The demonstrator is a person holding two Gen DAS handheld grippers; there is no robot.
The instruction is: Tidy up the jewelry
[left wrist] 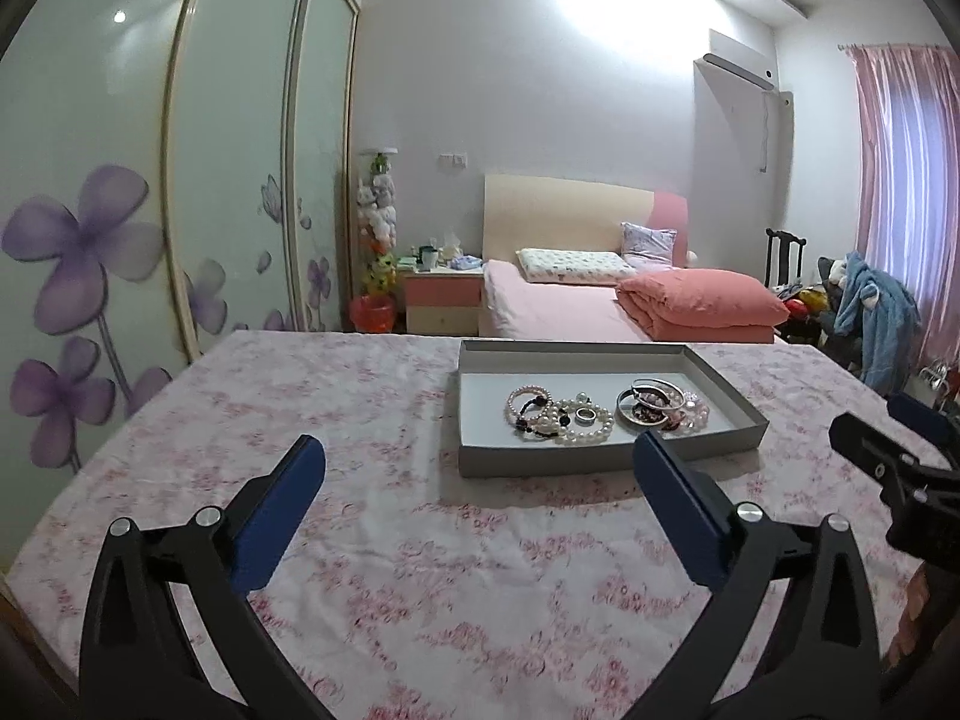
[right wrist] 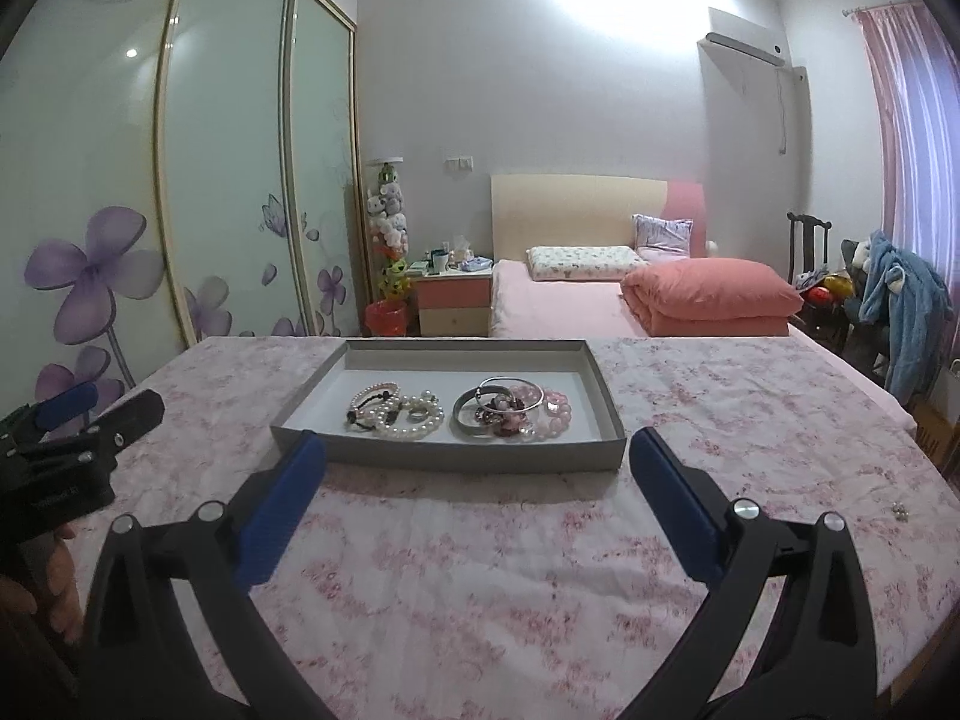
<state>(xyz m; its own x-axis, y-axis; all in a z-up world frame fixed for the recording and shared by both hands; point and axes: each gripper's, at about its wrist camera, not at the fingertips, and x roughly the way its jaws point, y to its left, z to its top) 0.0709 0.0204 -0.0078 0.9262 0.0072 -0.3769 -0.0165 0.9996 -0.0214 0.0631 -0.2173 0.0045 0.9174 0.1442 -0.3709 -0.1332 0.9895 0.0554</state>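
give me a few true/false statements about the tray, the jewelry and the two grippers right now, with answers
1. The jewelry lies inside the grey tray. True.
2. The left gripper is shut on a pearl bracelet. False: its jaws are wide apart and hold nothing.
3. The right gripper is open, short of the tray's near wall. True.
4. The tray sits on a bare wooden table. False: it rests on a pink floral cloth.
5. A small ring lies among the white pearl strands. True.
6. The silver bangles lie on the cloth outside the tray. False: they are in the tray, on its right side.
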